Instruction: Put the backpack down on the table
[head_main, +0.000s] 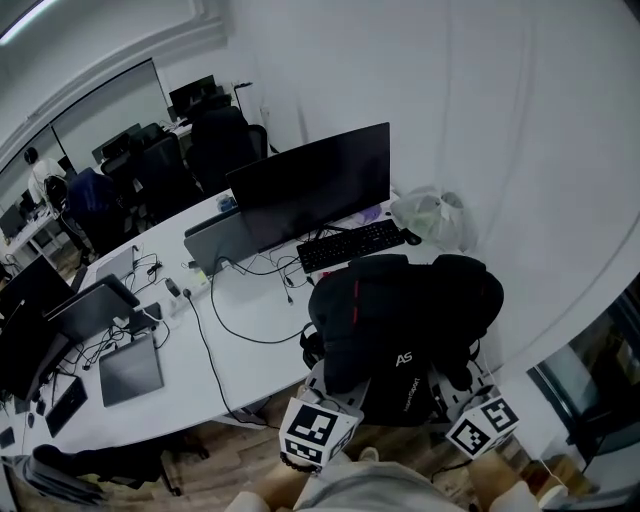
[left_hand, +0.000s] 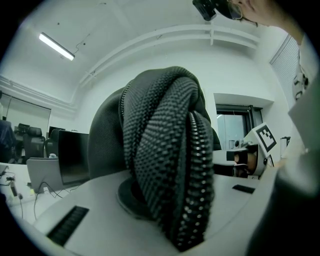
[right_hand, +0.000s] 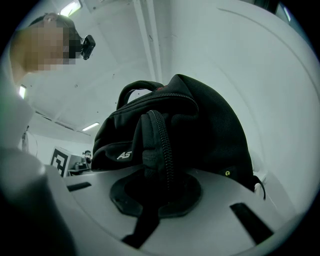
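Two grippers are clamped on the backpack (head_main: 400, 320): its mesh strap (left_hand: 165, 165) is pinched in the left gripper (head_main: 335, 395), a zippered fold (right_hand: 157, 145) in the right gripper (head_main: 465, 400). Only in the head view is it seen above the table (head_main: 250, 310) edge, near the keyboard (head_main: 350, 245).

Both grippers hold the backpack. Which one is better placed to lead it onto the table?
Likely the left gripper: shut on the backpack, it is nearer the table than the right gripper.

White walls (head_main: 500, 120) enclose black office chairs (head_main: 215, 140) on a wood floor (head_main: 240, 450).
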